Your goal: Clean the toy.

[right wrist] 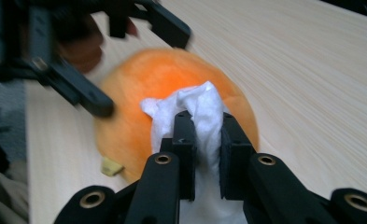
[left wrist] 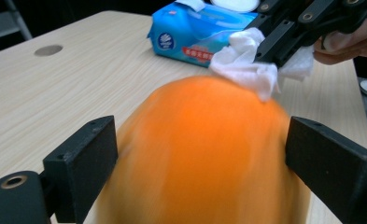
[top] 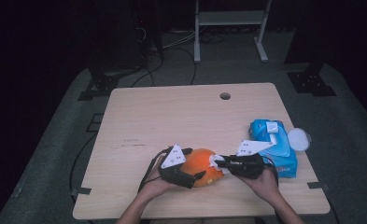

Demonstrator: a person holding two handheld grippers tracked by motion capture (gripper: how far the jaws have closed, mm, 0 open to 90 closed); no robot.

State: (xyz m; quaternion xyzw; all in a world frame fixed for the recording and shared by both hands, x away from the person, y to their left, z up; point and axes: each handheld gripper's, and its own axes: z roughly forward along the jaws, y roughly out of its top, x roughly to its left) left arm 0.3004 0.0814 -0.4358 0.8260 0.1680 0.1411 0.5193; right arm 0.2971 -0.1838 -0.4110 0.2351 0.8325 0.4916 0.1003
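High view: above near table (top: 172, 112) edge, facing forward, down. Gripper views: low, close, facing each other across orange fruit (left wrist: 204, 149), shared with white wipe (right wrist: 195, 116).

Orange fruit (left wrist: 204, 154) motion-blurred in left gripper view, bottom cut by frame edge; whether the jaws press it can't be told. Left gripper (right wrist: 102, 60) blurred in right gripper view, body cut off top-left. Wipe (right wrist: 197, 121) lower end hidden between right jaws. Wipes pack (top: 273, 144) print too small to read in high view
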